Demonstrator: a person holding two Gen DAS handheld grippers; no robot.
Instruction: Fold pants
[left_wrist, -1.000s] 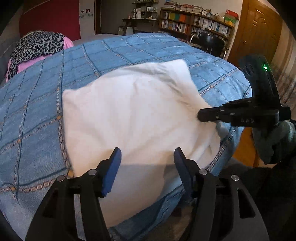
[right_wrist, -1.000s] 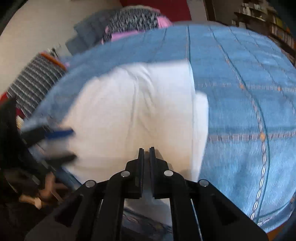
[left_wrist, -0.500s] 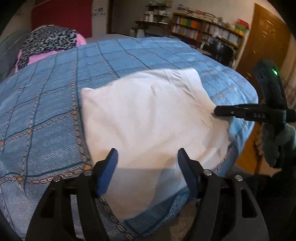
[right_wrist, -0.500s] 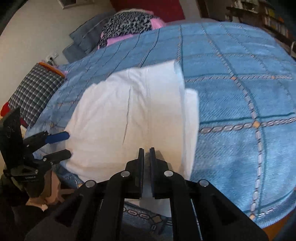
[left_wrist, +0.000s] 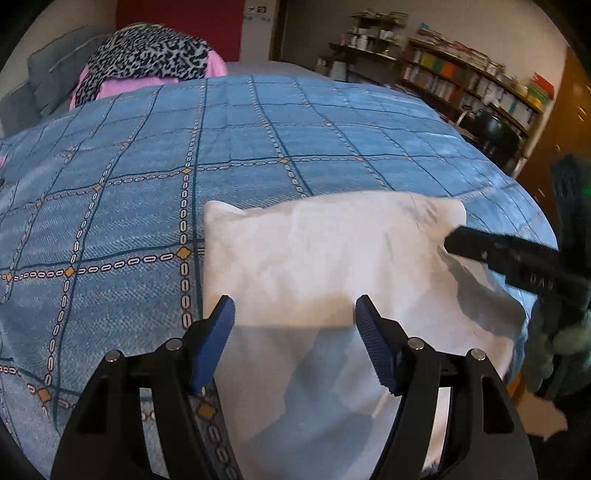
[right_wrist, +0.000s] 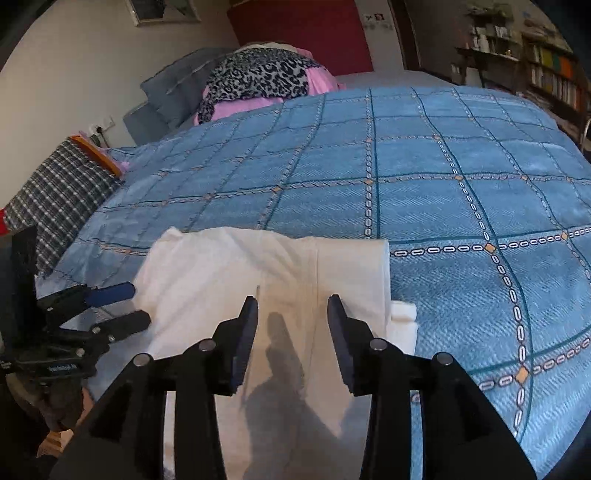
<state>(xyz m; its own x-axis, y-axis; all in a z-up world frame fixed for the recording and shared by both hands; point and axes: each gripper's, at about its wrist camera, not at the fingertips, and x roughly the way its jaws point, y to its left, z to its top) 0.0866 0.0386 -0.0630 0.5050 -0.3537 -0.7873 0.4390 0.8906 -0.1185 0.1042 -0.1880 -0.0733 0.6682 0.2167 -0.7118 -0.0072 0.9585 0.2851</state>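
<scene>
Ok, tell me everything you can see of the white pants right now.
The pants are plain white thin cloth, folded into a rough rectangle with a second layer peeking out at one side. They lie flat, lightly creased, on the blue bedspread at its near edge, partly hanging over. Neither gripper is closed on them.

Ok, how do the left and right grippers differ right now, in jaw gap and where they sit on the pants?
The left gripper stands wide open; the right gripper is narrower, its jaws opening. The left sits at the left edge of the white pants; the right sits over their near middle. In the left wrist view the left's pads look brighter blue. Neither pinches cloth, and both point down at the blue bedspread.
</scene>
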